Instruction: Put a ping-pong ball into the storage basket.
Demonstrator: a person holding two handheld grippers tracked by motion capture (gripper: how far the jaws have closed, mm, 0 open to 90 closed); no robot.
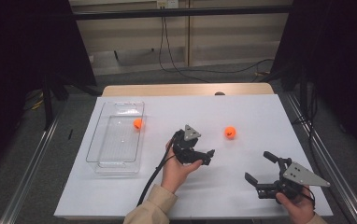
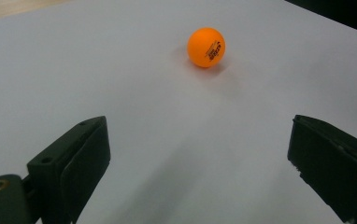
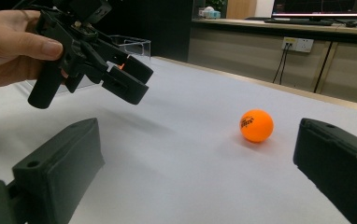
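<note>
Orange ball, on the white tabletop: small black printed logo on its side, several short lines of lettering, too fine to read in the left gripper view. The same ball in the right gripper view: a dark mark on the face turned toward the camera, also illegible. No other text, number or sign can be read.

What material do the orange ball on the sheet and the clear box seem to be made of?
Small orange ball: likely thin matte plastic, with smooth skin and printed black lettering like a table-tennis ball. Clear rectangular box: probably rigid glossy plastic or acrylic; see-through walls, bright edge glints.
</note>
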